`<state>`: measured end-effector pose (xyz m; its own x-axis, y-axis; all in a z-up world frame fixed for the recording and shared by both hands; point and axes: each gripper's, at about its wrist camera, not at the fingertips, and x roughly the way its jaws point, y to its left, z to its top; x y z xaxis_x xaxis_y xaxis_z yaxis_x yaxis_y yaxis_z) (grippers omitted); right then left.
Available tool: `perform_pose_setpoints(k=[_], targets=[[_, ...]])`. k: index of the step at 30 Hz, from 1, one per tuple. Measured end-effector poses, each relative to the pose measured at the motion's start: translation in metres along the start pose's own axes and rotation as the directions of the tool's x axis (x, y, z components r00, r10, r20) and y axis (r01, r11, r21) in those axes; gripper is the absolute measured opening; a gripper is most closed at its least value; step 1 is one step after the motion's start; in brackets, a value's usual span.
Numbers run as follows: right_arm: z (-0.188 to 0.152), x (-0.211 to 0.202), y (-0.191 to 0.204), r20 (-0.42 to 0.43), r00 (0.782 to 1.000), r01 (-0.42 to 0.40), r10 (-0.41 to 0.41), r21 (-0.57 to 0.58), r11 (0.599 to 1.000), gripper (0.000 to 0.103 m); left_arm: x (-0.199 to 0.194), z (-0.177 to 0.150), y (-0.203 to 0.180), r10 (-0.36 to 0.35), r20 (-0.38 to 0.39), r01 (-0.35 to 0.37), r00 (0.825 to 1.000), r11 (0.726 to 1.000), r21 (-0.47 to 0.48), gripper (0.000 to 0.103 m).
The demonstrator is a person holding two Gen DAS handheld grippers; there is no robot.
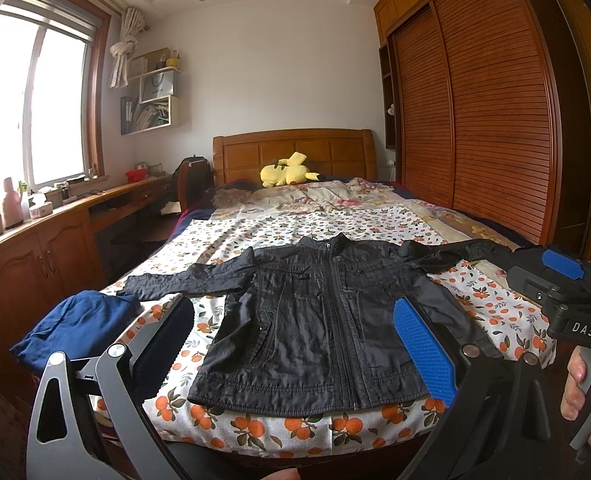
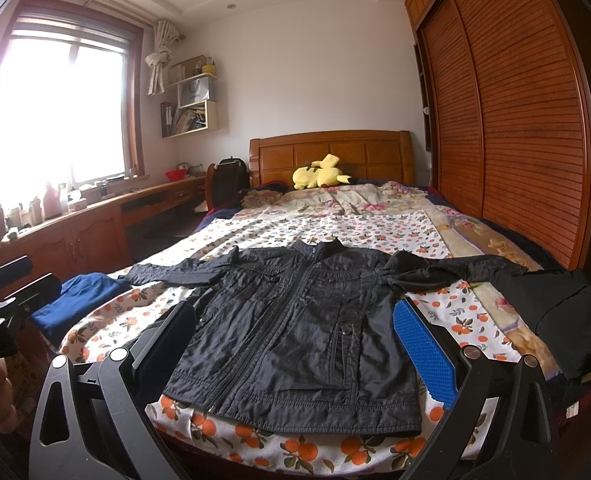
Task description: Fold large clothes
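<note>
Left gripper (image 1: 299, 360) and right gripper (image 2: 295, 356), both spread wide, hover above a black jacket (image 1: 319, 320) lying flat on the bed (image 1: 295, 436), unfolded; all folding remains

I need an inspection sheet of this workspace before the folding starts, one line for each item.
Surface: bed sheet with orange-fruit print, laid flat.
Job's things: black jacket spread face up, zipped, sleeves out to both sides.
Clutter: folded blue garment at the left edge; dark garment at the right edge; yellow plush toy by the headboard.
Grippers: left gripper open, above the hem; right gripper open, holding nothing.
Cables: nothing seen.
Surroundings: wooden wardrobe on the right, desk under the window.
</note>
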<state>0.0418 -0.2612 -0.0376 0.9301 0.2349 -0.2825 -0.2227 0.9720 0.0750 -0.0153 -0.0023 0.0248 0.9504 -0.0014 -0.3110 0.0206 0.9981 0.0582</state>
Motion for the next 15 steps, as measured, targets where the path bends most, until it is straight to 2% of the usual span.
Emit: perform_pose_setpoints(k=[15], targets=[[0.0010,0.0002,-0.0010,-0.001,1.000,-0.001,0.001,0.000,1.000,0.096,-0.0035,0.0026,0.0005,0.001,0.003,-0.001,1.000,1.000,0.000,0.101]])
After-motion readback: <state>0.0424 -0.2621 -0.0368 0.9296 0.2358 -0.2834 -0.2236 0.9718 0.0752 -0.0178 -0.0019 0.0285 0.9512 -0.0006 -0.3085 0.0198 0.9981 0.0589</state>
